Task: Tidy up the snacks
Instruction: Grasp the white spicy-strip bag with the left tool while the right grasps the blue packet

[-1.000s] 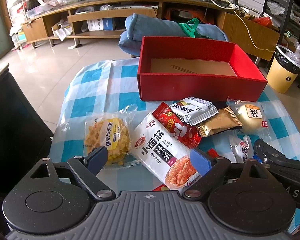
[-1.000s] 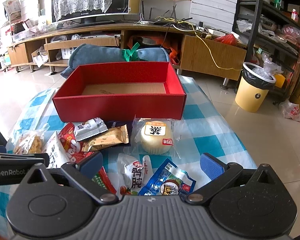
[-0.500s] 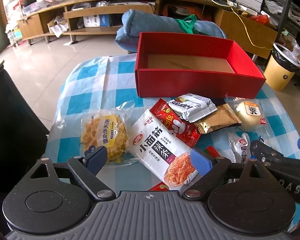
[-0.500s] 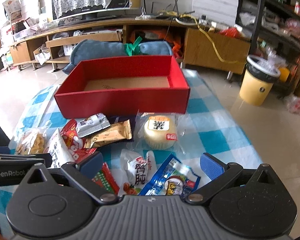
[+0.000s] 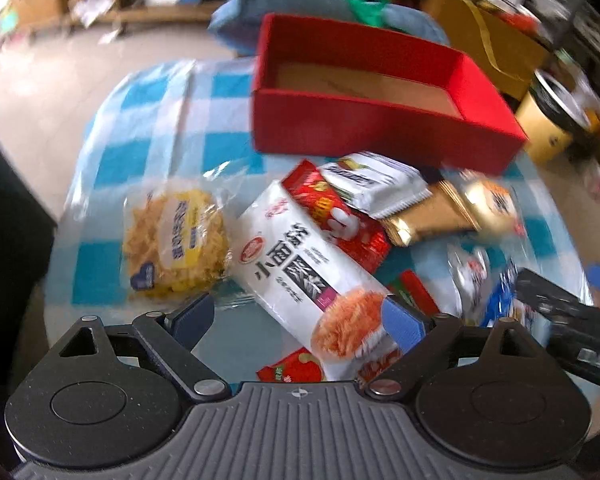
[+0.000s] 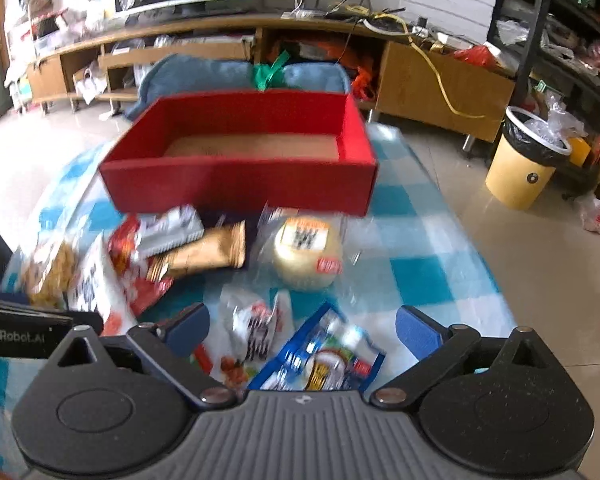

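Snacks (image 5: 300,264) all lie loose on the checked cloth (image 5: 148,152); red box (image 5: 364,128) empty. Left gripper (image 5: 300,316) spread wide, holding nothing; right gripper (image 6: 302,328) closing, nothing gripped

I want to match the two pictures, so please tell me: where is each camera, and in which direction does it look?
Left wrist: on the left gripper, looking steeply down at a white packet between its open fingers; the right gripper's body shows at right.
Right wrist: on the right gripper, jaws closing, looking down at a blue packet, untouched; the left gripper's body shows at left.
Shared: red box, gold packet.
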### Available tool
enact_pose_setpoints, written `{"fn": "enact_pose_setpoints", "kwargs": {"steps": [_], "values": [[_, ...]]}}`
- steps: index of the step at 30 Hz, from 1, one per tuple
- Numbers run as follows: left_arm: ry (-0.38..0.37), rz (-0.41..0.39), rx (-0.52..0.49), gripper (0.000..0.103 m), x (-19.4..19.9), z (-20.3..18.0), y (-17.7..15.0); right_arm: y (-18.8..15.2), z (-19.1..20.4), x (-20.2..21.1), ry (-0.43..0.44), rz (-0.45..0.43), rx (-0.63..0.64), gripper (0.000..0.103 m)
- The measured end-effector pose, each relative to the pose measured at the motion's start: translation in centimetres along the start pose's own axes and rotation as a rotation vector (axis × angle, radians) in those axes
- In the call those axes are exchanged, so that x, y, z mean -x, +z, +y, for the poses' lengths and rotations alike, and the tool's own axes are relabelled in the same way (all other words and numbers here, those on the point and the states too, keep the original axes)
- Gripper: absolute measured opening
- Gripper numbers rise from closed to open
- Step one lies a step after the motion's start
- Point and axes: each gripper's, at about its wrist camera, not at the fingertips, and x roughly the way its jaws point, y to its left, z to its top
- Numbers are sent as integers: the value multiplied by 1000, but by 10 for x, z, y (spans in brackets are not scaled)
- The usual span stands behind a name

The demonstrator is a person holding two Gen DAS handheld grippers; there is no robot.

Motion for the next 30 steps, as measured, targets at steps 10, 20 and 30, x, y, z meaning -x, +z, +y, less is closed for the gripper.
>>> {"fn": "enact_pose_setpoints", "kwargs": {"steps": [10, 20, 30], "values": [[42, 87, 172, 94, -29, -9, 16, 12, -14, -35, 36, 122, -41, 84], [24, 117, 162, 74, -39, -2, 11, 10, -41, -39, 29, 166, -146, 80], [39, 106, 117, 68, -37, 0, 2, -11, -51, -52, -11, 285, -254, 80]]}}
